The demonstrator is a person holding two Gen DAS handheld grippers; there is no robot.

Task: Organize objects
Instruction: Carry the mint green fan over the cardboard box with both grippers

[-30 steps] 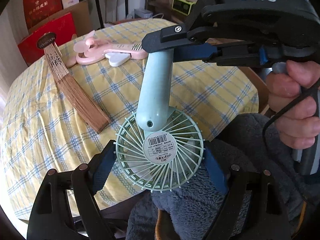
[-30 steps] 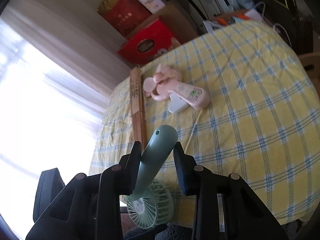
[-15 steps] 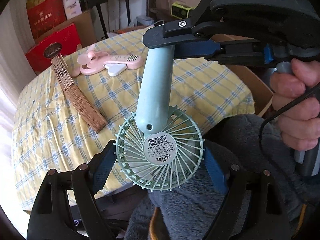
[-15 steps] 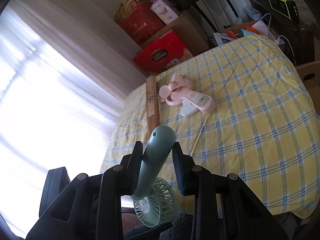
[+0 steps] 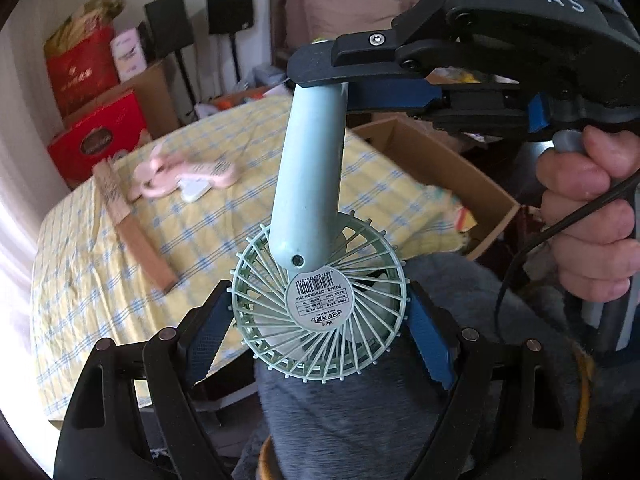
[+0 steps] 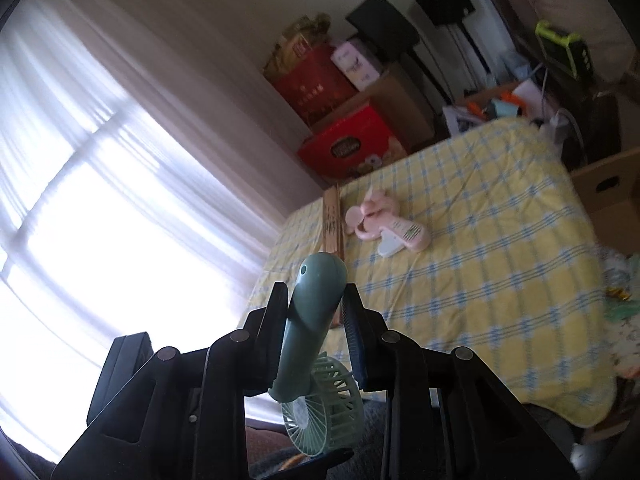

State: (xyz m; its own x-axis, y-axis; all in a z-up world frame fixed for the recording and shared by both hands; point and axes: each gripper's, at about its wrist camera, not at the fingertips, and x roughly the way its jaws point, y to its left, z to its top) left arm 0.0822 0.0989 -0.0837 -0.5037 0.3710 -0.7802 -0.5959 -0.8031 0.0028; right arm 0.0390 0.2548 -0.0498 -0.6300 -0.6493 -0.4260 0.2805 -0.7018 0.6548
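A mint-green handheld fan (image 5: 310, 216) hangs head down off the table's near edge. My right gripper (image 6: 316, 304) is shut on its handle (image 6: 308, 320); from the left wrist view it reaches in from the upper right (image 5: 340, 80). My left gripper (image 5: 320, 316) has its blue pads on both sides of the round fan cage (image 5: 320, 300), touching its rim. A pink handheld fan (image 5: 184, 170) with a white piece and a folded wooden fan (image 5: 132, 232) lie on the yellow checked table (image 5: 100, 280).
An open cardboard box (image 5: 448, 168) stands beside the table's right side. Red gift boxes (image 5: 100, 136), cartons and black speakers (image 5: 230, 8) stand behind the table. A bright curtained window (image 6: 80, 200) is on the left. Grey fleece clothing (image 5: 360, 420) is below the grippers.
Both grippers with the green fan have risen and pulled back from the table. The table looks smaller and farther, and the cardboard box has come into view.
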